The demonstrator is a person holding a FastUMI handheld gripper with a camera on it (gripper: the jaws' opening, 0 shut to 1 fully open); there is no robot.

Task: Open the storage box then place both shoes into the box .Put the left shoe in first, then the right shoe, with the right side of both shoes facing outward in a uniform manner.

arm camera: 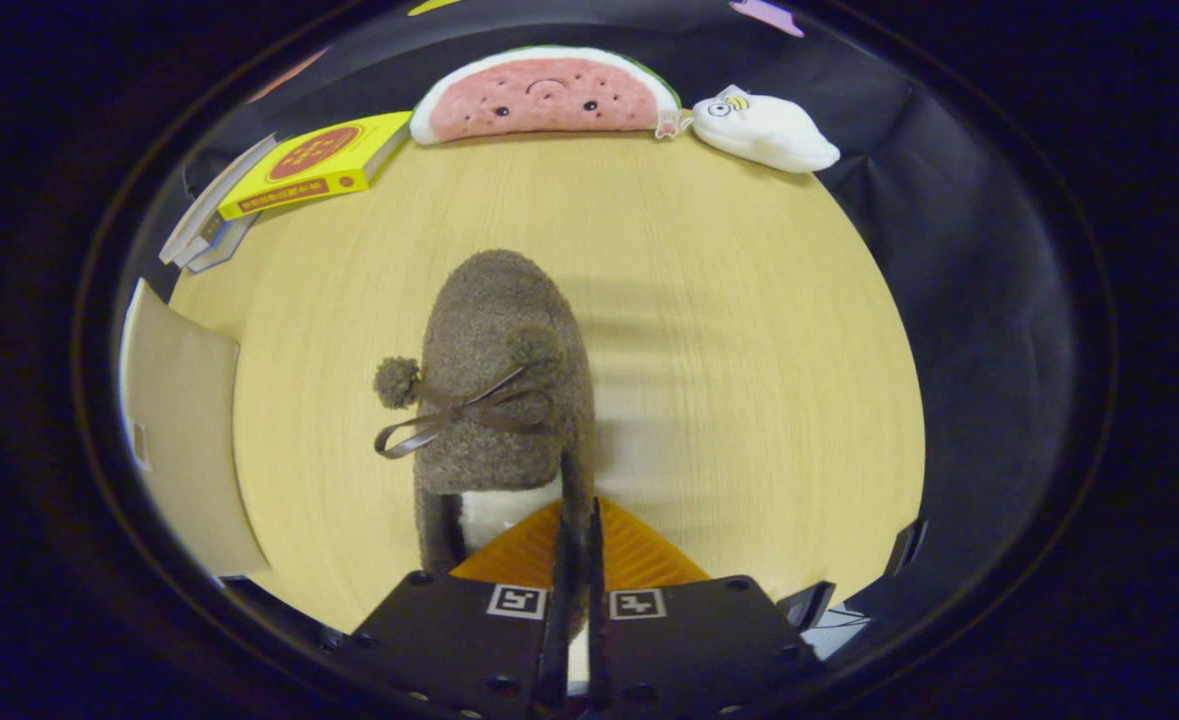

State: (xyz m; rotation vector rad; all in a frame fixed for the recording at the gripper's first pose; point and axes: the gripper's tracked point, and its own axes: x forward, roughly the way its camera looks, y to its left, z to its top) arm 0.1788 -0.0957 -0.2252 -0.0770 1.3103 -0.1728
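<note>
Now my claw [577,545] is pinched almost closed on the thin side wall of a fuzzy brown shoe [505,372], right at its opening. The shoe has a ribbon bow [469,412] and pom-poms, and its toe points away from me over the wooden table [749,320]. Beyond it sit a watermelon pillow [546,96], a white plush toy [767,130], and a yellow book [315,164]. A beige panel [181,425] stands off to my left.

The light was even and fairly bright on the worktop [729,300], dimmer toward the dark cloth walls. Soft banded shadows lay across the wood just beside the fuzzy shoe [504,380]. No glare showed. Fisheye distortion bowed the worktop's edges and stretched the yellow box [314,165] at its far corner. The shoe looked sharp; the gripper [577,540], its fingers nearly closed on the shoe's rim, was slightly soft.
</note>
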